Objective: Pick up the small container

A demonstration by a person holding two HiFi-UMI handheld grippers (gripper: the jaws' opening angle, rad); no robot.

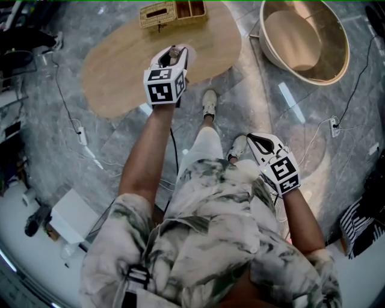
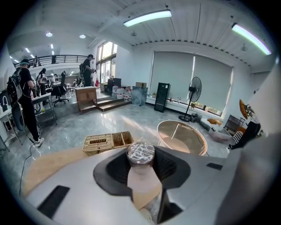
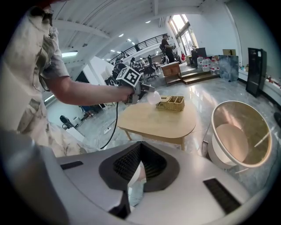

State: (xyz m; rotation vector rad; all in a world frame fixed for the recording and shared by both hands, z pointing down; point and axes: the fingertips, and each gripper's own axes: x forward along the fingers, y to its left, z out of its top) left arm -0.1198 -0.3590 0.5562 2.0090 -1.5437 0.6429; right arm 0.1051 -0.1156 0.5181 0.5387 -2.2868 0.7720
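My left gripper (image 1: pixel 175 48) is held over the oval wooden table (image 1: pixel 120 72), shut on a small translucent container (image 1: pixel 173 55). In the left gripper view the container (image 2: pixel 141 153) sits upright between the black pads, its silvery patterned lid facing up. The right gripper view shows that gripper (image 3: pixel 148 93) from the side, with the container (image 3: pixel 153 98) lifted above the table top (image 3: pixel 158 121). My right gripper (image 1: pixel 255 139) hangs low by the person's right side above the floor, its jaws together and holding nothing (image 3: pixel 139 145).
A wicker organiser basket (image 1: pixel 173 13) stands at the table's far edge. A large round beige tub chair (image 1: pixel 304 39) is to the right of the table. Cables and a power strip (image 1: pixel 81 137) lie on the grey marble floor. People stand far off at the left (image 2: pixel 24 101).
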